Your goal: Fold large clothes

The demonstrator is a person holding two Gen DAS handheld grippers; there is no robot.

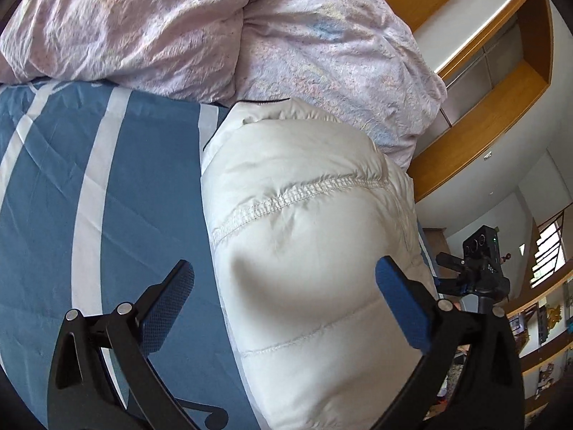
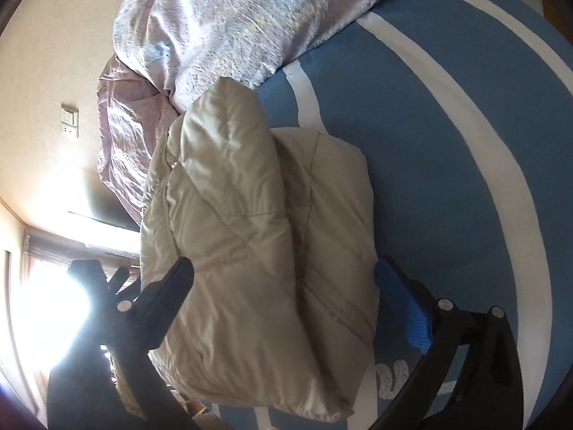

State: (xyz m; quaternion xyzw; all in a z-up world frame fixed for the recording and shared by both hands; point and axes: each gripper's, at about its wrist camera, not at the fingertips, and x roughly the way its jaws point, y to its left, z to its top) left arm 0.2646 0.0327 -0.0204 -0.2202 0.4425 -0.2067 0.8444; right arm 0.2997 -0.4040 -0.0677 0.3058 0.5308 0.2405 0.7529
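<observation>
The puffy cream jacket [image 2: 258, 236] sits folded on the blue striped bed [image 2: 447, 165], beside a lilac duvet [image 1: 179, 25]. Both the left tool [image 1: 286, 286] and right tool [image 2: 286, 279] are spread wide, gripping nothing. Only the left view shows the tripod camera [image 1: 480, 251]; only the right shows the wall switch [image 2: 69, 119].

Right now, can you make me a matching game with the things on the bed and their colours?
Things:
1. jacket
2. sheet
3. duvet
4. shelf

Colours:
A. blue with white stripes
B. orange-brown wood
C. cream white, puffy
D. pale pink, crinkled

Pairs: 1-C, 2-A, 3-D, 4-B
</observation>
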